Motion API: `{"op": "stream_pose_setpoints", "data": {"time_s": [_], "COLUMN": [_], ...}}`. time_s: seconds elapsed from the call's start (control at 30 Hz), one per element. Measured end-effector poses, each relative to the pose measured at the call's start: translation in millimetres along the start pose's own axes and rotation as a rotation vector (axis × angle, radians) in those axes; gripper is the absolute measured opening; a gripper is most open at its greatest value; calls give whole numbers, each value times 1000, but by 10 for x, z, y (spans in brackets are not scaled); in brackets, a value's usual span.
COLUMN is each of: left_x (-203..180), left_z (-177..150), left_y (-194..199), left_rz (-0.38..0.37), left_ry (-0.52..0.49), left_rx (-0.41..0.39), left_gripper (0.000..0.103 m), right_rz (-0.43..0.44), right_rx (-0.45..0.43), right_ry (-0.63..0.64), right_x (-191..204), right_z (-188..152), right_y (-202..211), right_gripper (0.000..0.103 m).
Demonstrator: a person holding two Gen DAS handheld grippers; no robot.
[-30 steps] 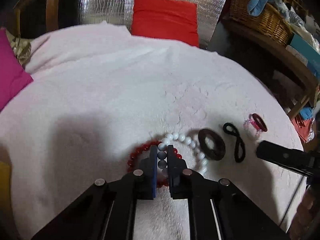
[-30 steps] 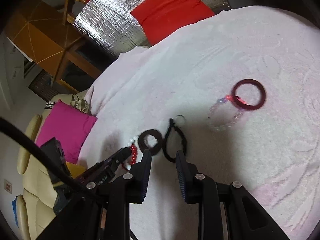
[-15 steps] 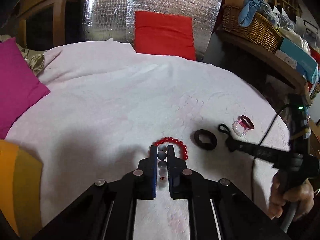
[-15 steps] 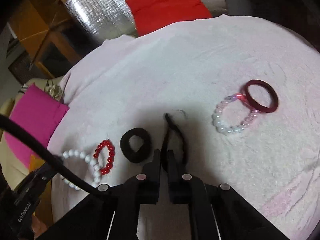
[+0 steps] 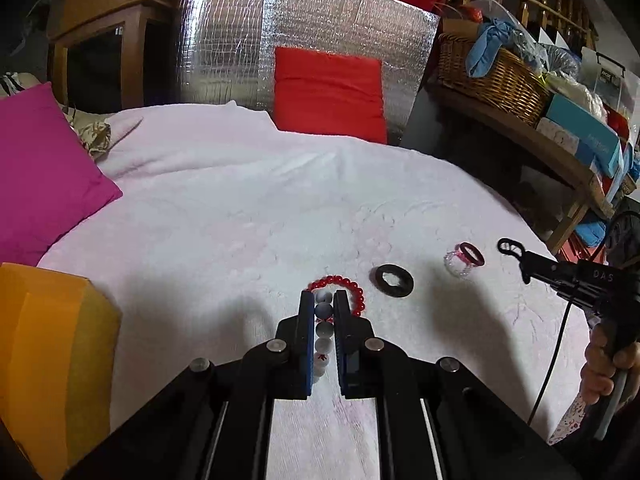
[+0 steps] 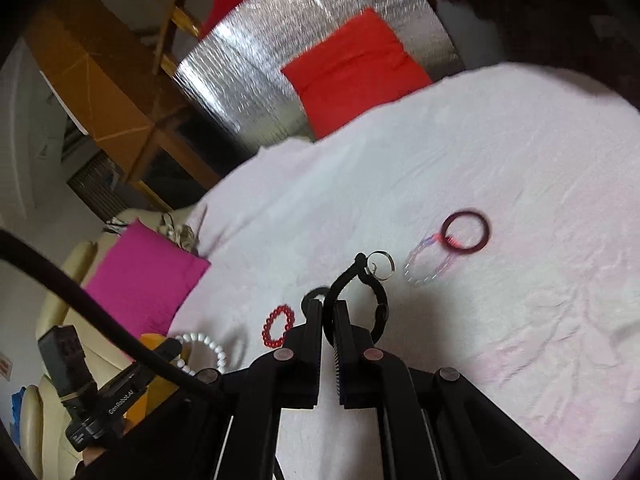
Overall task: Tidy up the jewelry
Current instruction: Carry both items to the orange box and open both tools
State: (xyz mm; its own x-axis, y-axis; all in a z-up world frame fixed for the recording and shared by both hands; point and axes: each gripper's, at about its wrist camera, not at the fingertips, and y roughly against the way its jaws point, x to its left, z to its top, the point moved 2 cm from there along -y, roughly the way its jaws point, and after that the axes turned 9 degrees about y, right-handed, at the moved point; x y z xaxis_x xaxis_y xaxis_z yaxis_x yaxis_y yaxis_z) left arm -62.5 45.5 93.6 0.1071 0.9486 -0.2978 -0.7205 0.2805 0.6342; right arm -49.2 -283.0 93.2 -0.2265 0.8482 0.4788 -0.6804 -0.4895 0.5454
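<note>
**Both grippers loaded, and the drop spot is what mattered**

So at this point each gripper already had something. The left gripper [image 5: 324, 312] had its fingers pinched narrow on the white bead bracelet [image 5: 323, 330], with the string of beads running straight back between the pads along the finger axis, lifted off the pale pink blanket [image 5: 240, 220]. The right gripper [image 6: 328, 320] was clamped on the black cord bracelet [image 6: 352, 292], whose loop stuck up and forward past the fingertips with a little metal ring [image 6: 380, 266] dangling at its far end.

Taking the black scrunchie [image 5: 394, 280] as the landmark: the red bead bracelet [image 5: 344, 292] lay just left of it on the blanket, right under and ahead of the left fingertips. The dark red bangle [image 5: 472, 254], overlapping a clear bead bracelet [image 5: 456, 266], sat to the scrunchie's right, nearer the right gripper.

My guess is the white beads needed a spot left of the scrunchie, clear of the red ones, since the left hand was closer there. The cord's long axis pointed away from the fingers, so lowering it could flop sideways.
</note>
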Motion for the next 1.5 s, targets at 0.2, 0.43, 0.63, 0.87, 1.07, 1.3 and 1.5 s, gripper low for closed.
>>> {"op": "stream_pose_setpoints", "data": {"time_s": [0.2, 0.43, 0.63, 0.87, 1.07, 1.3, 1.5], "left_x": [-41, -61, -22, 234, 464, 792, 1120], "left_z": [-48, -110, -112, -77, -86, -109, -166], "left_y": [179, 415, 736, 1122, 1434, 1746, 1943], "left_rz": [41, 99, 161, 254, 326, 406, 477], "left_ry": [-6, 14, 16, 38, 51, 82, 115], "left_rx": [-37, -69, -126, -178, -218, -250, -260], "left_gripper": [9, 9, 9, 9, 9, 9, 9], "right_rz": [0, 64, 125, 190, 255, 343, 413], "right_rx": [9, -1, 13, 17, 27, 59, 90], "right_ry": [-17, 51, 109, 181, 237, 297, 351], "right_x": [-71, 226, 617, 1077, 1502, 2025, 2430], "right_z": [-34, -85, -166, -274, -395, -617, -765], "right_y": [119, 221, 151, 60, -78, -318, -438], "right_gripper": [6, 6, 6, 6, 6, 6, 6]}}
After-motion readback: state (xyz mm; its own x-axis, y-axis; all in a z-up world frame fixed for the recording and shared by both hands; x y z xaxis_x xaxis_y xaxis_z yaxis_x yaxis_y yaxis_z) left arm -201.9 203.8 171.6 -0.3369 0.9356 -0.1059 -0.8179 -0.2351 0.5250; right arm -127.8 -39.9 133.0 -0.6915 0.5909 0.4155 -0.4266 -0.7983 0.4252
